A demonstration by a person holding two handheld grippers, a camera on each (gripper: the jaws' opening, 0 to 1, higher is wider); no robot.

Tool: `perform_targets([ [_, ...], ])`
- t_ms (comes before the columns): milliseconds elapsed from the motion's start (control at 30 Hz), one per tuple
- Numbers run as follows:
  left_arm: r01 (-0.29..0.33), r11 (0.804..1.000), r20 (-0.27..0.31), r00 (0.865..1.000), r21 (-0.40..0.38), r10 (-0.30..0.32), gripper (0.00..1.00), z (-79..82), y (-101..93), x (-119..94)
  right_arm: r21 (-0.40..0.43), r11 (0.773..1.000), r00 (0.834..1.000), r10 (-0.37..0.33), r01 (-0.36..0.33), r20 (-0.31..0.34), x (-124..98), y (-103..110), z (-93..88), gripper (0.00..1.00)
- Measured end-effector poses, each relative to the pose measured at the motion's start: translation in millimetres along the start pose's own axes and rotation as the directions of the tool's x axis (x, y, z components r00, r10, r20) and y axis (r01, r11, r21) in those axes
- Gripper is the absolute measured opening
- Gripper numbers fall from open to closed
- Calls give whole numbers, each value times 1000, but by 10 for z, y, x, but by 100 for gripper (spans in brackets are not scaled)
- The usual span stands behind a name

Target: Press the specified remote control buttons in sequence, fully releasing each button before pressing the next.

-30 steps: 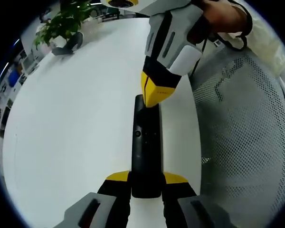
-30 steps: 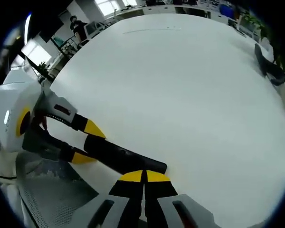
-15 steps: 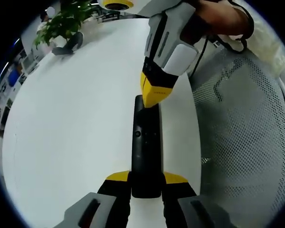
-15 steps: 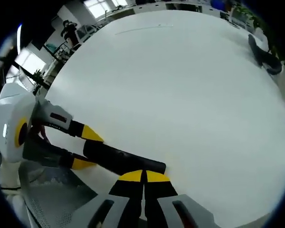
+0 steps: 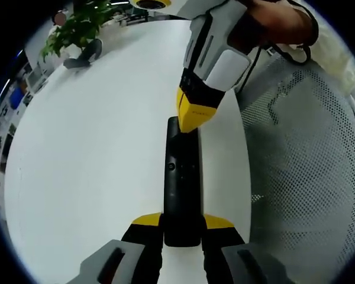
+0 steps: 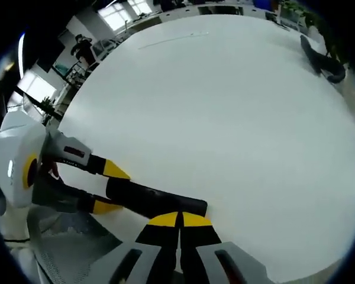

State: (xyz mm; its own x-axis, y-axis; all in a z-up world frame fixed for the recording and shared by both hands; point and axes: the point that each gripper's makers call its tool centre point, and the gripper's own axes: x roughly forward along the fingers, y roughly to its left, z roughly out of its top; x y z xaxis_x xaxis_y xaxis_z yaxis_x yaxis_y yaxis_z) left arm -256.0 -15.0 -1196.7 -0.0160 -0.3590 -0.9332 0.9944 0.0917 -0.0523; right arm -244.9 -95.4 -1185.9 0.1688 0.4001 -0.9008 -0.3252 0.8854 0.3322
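On the white surface point(image 5: 89, 148), the left gripper point(image 5: 181, 223) clamps the near end of the slim black remote control point(image 5: 181, 177), stiff, light, likely slick, while the right gripper point(image 5: 195, 115), tips closed together, seems to touch its far end.

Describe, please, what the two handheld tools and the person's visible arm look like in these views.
Both tools share one design: grey-and-white moulded bodies narrowing to black fingers with yellow tips. The right tool has slotted grey panels and a white side plate; a black cable hangs near it. The left tool has a rounded white housing with a yellow ring and a small label on its upper finger. The person's hand wears a dark wrist strap and a pale sleeve.
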Motion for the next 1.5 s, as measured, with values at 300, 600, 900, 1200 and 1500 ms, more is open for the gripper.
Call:
perform_targets([
  [300,3,1000,-4,1000,0,-3,24,0,2,2,-18,1000,1000,20,-20,5,31,76,74,0],
  [600,-2,1000,-8,1000,1,2,24,-1,3,7,-65,998,1000,-5,4,-12,83,71,43,0],
  [900,0,1000,0,1000,1,0,24,-1,0,5,-79,997,1000,-11,9,-20,61,86,14,0],
  [1200,3,1000,8,1000,0,-3,24,1,8,6,-72,997,1000,-8,6,-24,59,86,24,0],
  [1500,6,1000,6,1000,-2,-6,24,1,12,9,-25,999,999,24,-25,-21,68,68,37,0],
])
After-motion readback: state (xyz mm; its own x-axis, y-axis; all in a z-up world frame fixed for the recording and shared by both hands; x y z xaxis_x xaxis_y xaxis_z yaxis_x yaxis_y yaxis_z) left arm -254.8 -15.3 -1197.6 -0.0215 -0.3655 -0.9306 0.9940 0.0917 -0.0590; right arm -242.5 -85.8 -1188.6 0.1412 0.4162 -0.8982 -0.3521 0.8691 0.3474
